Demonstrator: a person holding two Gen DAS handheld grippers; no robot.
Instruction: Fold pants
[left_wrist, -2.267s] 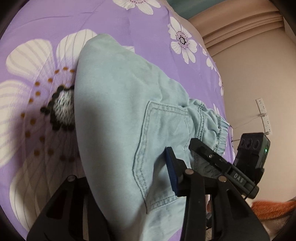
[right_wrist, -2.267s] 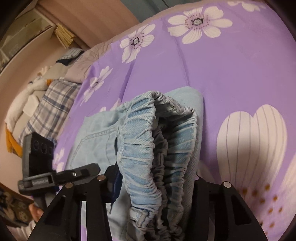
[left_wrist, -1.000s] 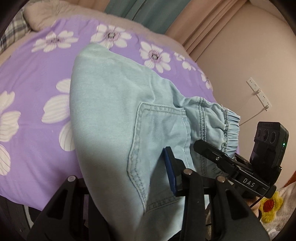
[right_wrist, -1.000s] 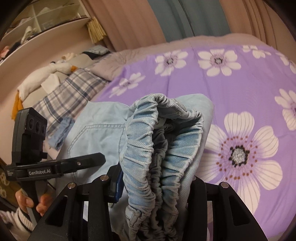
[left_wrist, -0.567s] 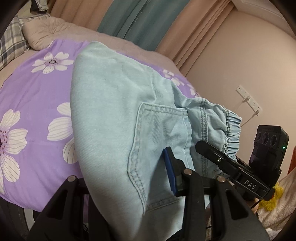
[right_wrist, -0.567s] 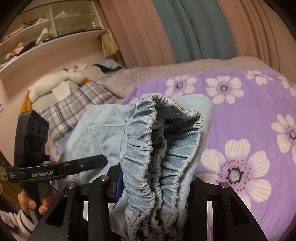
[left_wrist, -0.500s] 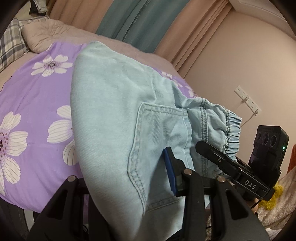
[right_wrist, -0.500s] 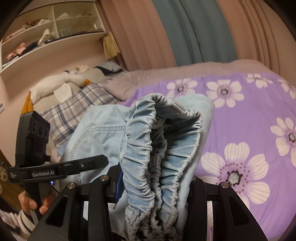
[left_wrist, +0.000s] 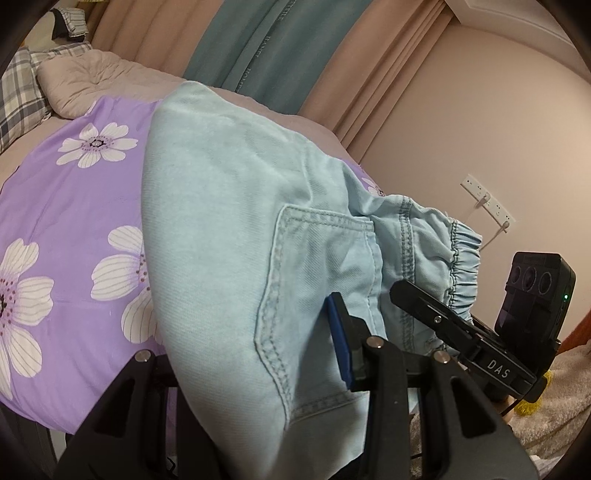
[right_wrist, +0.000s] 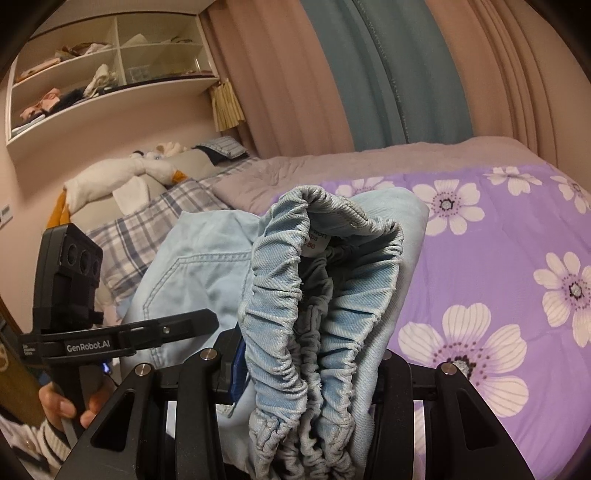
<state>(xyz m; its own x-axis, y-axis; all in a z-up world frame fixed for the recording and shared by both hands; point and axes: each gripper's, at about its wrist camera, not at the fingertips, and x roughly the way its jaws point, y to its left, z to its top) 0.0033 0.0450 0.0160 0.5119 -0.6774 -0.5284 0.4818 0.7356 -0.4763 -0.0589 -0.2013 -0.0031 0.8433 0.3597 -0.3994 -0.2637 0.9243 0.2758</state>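
In the left wrist view we have the purple bedspread with white flowers (left_wrist: 66, 221) along the left of the frame. From lower centre the pale blue denim pants (left_wrist: 229, 229) rise toward the upper middle, stitched back pocket facing us. Our left gripper (left_wrist: 255, 354) is clamped on a thick bundle of this cloth at the bottom. Further right, the gathered elastic waistband (left_wrist: 463, 269) ends at the black body of the other tool (left_wrist: 532, 295).

In the right wrist view, at lower left, a hand (right_wrist: 70, 402) holds the left tool. At centre the right gripper (right_wrist: 306, 369) is closed on the bunched waistband, which fills the space between its fingers. The bedspread spreads to the right.

As we judge it, the pants are held up clear of the bed, long axis running from the grippers away toward the far curtain. Both grippers hold the near end, side by side, so laying the cloth down falls to both equally.
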